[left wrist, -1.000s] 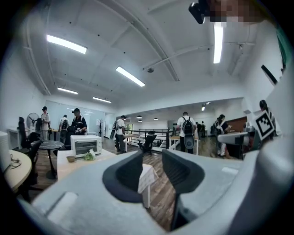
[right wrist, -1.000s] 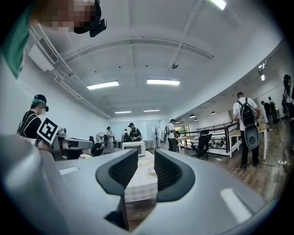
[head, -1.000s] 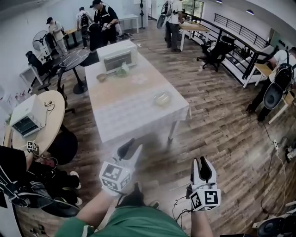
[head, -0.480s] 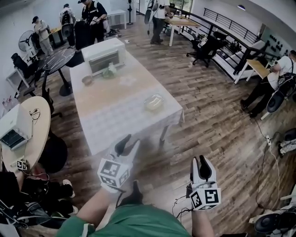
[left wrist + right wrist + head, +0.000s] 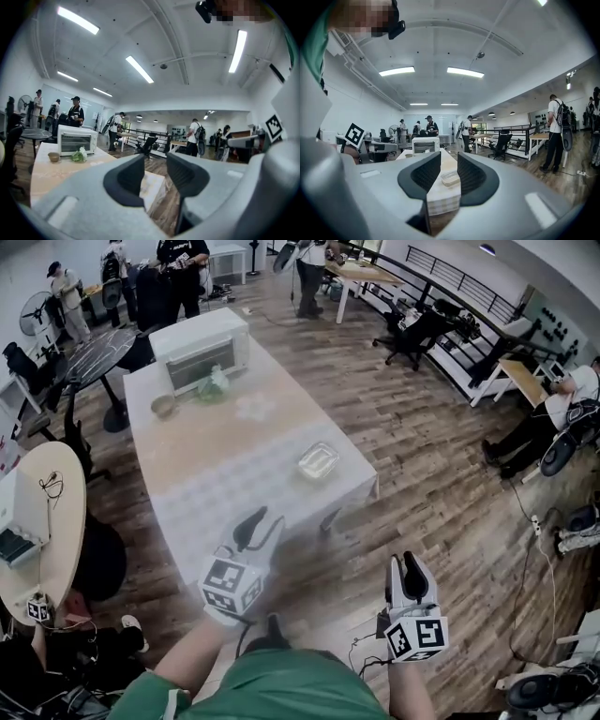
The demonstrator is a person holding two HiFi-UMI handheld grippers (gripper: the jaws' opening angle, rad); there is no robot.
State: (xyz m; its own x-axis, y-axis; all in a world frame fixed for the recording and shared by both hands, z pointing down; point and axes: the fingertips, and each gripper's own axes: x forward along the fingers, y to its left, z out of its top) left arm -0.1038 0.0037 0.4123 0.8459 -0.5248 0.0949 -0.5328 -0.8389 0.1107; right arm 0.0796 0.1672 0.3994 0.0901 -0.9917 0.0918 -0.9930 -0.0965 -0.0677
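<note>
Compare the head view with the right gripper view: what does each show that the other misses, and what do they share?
Head view only: the right gripper from above, with its marker cube. Right gripper view only: the ceiling lights and its jaws, apart, with nothing between. Both: the left gripper, table, toaster oven, clear container.

1. The left gripper (image 5: 260, 521) shows against the near edge of a cloth-covered table (image 5: 202, 479), its 2 jaws pointing toward it.
2. The right gripper (image 5: 406, 570) is over the wooden floor (image 5: 450, 484), apart from the table.
3. A clear container (image 5: 319, 461) lies near the table's right edge.
4. At the far end sit a toaster oven (image 5: 199, 351), a green bundle (image 5: 212, 385) and a small bowl (image 5: 164, 406).
5. A round table (image 5: 52, 493) stands at the left.
</note>
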